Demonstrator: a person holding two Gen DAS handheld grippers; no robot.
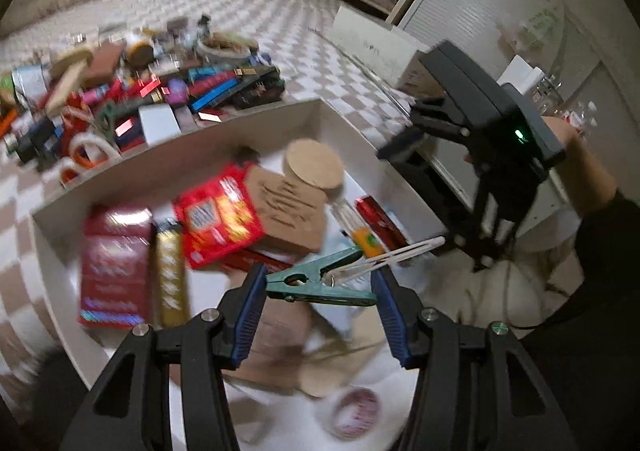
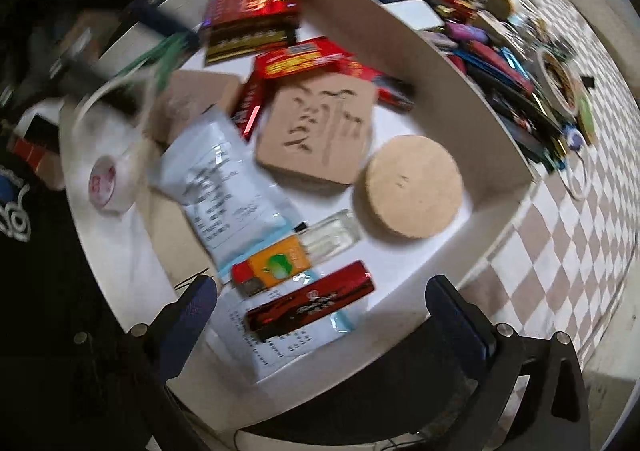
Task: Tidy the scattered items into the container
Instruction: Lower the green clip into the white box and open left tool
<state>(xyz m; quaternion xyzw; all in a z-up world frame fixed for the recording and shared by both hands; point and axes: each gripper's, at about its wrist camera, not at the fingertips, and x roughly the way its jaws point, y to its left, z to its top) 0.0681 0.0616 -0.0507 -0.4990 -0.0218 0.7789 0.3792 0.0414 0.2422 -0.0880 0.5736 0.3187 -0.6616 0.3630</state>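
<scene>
My left gripper is shut on a green clothes peg with white wire handles, holding it above the white box. In the right wrist view the peg shows as a blur at the upper left. My right gripper points straight down over the box's near end, open wide with nothing between its fingers. Below it lie a slim red box and an orange-labelled clear bottle. The box also holds a round cork disc, a square brown board and a white pouch.
A heap of scattered small items lies on the chequered surface beyond the box's far wall. A tape roll and red packets are also in the box. A person's arm in a dark sleeve holds the right gripper.
</scene>
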